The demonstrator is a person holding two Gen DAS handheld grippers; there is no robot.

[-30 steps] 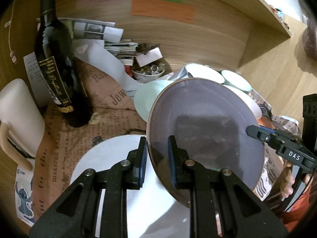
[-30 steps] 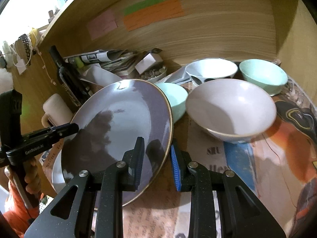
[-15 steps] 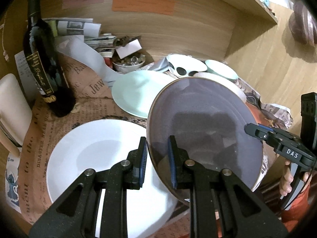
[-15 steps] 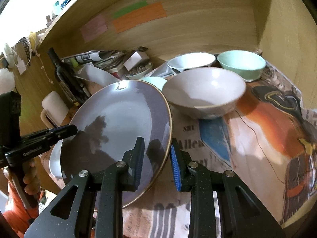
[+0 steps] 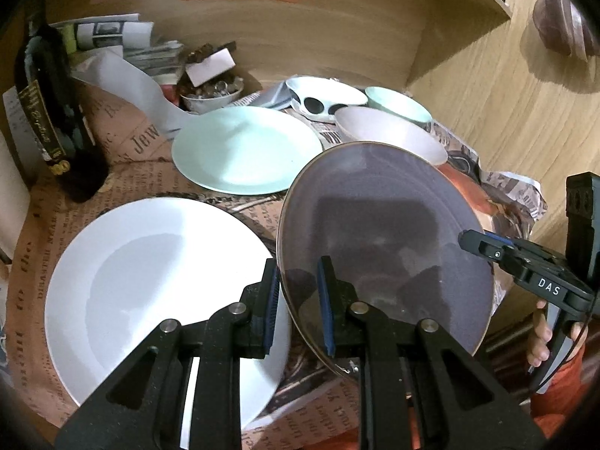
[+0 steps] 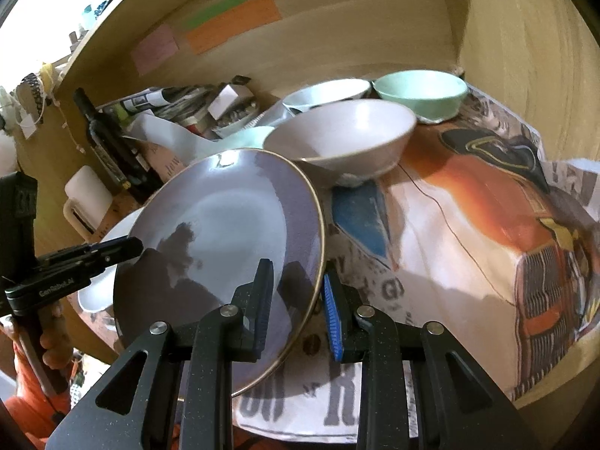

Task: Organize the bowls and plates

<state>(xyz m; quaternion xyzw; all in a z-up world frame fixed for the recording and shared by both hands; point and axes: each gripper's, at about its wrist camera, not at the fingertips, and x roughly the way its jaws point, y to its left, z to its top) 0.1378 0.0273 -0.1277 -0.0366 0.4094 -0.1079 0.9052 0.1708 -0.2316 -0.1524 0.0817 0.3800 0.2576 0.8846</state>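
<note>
- Overall, the newspaper-covered tabletop [image 6: 431,247] inside a wooden alcove carries all the crockery.
- White plate [image 5: 150,285]: largest piece, lying flat at the near left of the left wrist view, beneath and beside the left gripper.
- Purple plate [image 5: 382,232], with a gold rim: raised and tilted, gripped on opposite edges by both tools. Its lower left edge overlaps the white plate's right side in the left wrist view; whether they touch cannot be told.
- Mint plate [image 5: 243,150]: flat, behind the white plate, apart from it.
- Pale bowl [image 6: 345,138]: upright, just beyond the purple plate's far rim.
- Mint bowl [image 6: 423,92] and a white bowl [image 6: 326,93]: side by side against the back wall.
- Dark wine bottle [image 5: 52,120]: upright at far left, beside folded papers.
- Left gripper [image 5: 298,307]: clamped on the purple plate's near edge, rim between the pads.
- Right gripper [image 6: 298,309]: likewise clenched on the plate's right edge, one pad on the face and one behind the rim.
</note>
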